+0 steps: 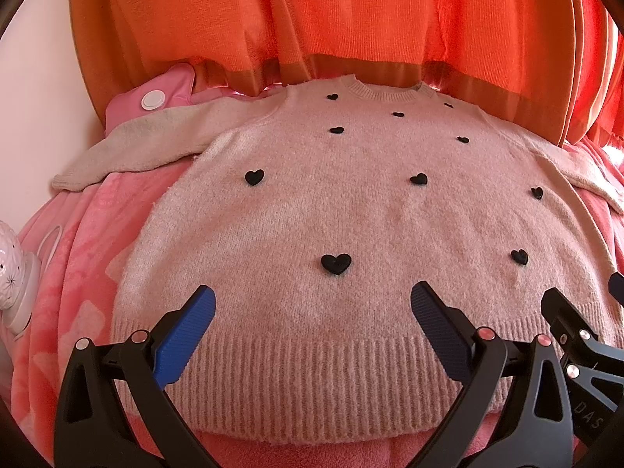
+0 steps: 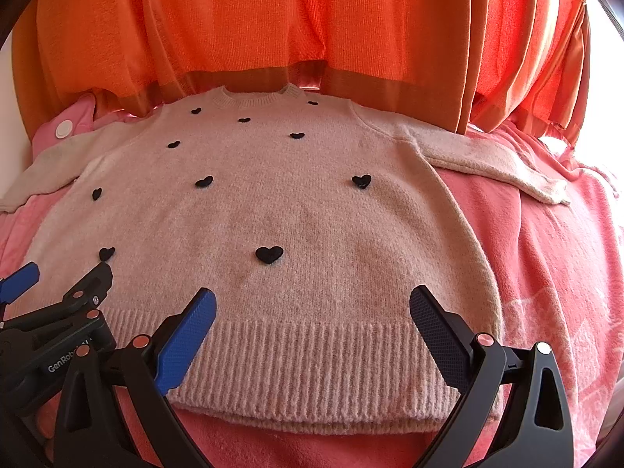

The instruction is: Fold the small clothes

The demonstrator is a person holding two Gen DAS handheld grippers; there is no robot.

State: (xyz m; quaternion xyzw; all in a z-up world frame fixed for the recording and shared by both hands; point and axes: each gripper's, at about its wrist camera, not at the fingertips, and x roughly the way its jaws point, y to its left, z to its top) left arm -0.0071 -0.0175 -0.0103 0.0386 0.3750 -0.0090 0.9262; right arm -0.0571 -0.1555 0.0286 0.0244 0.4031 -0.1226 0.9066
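Observation:
A small pale pink knit sweater (image 1: 351, 210) with black hearts lies flat, front up, on a pink blanket; it also shows in the right wrist view (image 2: 280, 210). Its sleeves spread out to the left (image 1: 128, 148) and right (image 2: 491, 163). Its ribbed hem (image 1: 319, 374) is nearest me. My left gripper (image 1: 312, 304) is open and empty just above the hem's left part. My right gripper (image 2: 312, 304) is open and empty above the hem's right part. Each gripper shows at the edge of the other's view.
The pink blanket (image 2: 546, 273) covers the surface around the sweater. Orange curtains (image 1: 331, 19) hang right behind the collar. A pink item with a white round button (image 1: 152, 99) lies at the back left. A white ceramic object (image 1: 15, 273) stands at the left edge.

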